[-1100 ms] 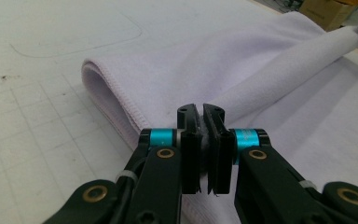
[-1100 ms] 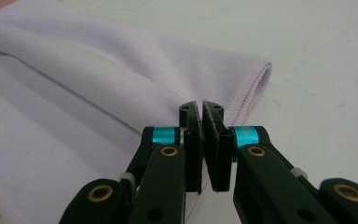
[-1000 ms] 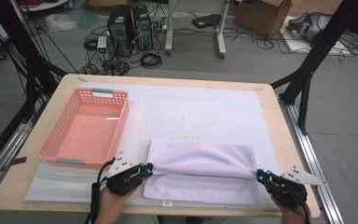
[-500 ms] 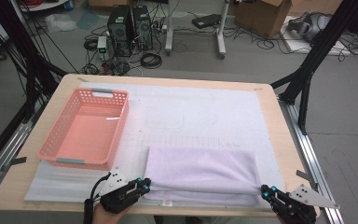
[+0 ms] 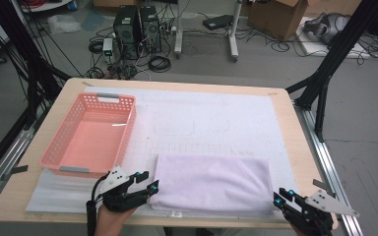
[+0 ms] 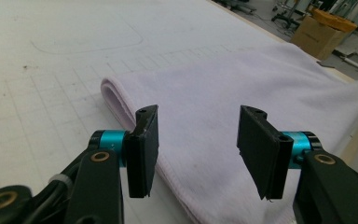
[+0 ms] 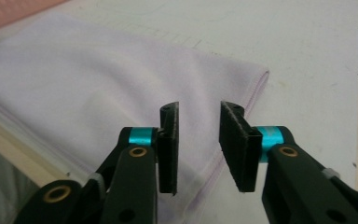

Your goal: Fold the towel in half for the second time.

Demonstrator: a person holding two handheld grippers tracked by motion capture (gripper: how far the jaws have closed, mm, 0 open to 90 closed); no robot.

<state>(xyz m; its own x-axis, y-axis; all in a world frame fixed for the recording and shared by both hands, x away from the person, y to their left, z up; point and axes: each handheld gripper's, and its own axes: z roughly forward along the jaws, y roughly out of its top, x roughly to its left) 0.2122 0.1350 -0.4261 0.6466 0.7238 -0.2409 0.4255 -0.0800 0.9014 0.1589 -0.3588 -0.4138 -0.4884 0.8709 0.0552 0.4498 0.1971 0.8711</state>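
Observation:
A folded pale lilac towel lies flat on the white mat near the table's front edge. My left gripper sits at the towel's near left corner. In the left gripper view the left gripper has its jaws wide apart above the towel, and the pads touch nothing. My right gripper is at the near right corner. In the right gripper view the right gripper shows a narrow gap over the towel's hem, pressing on nothing. Both pairs of jaws have just been opening.
A pink plastic basket stands at the left of the white mat, with nothing in it. Black frame posts flank the table. Computers, cables and a cardboard box sit on the floor beyond the far edge.
A second ago both grippers pinched the towel's near edge and a raised fold ran between them. Now the towel lies flat, and both pairs of jaws have parted and let it go.

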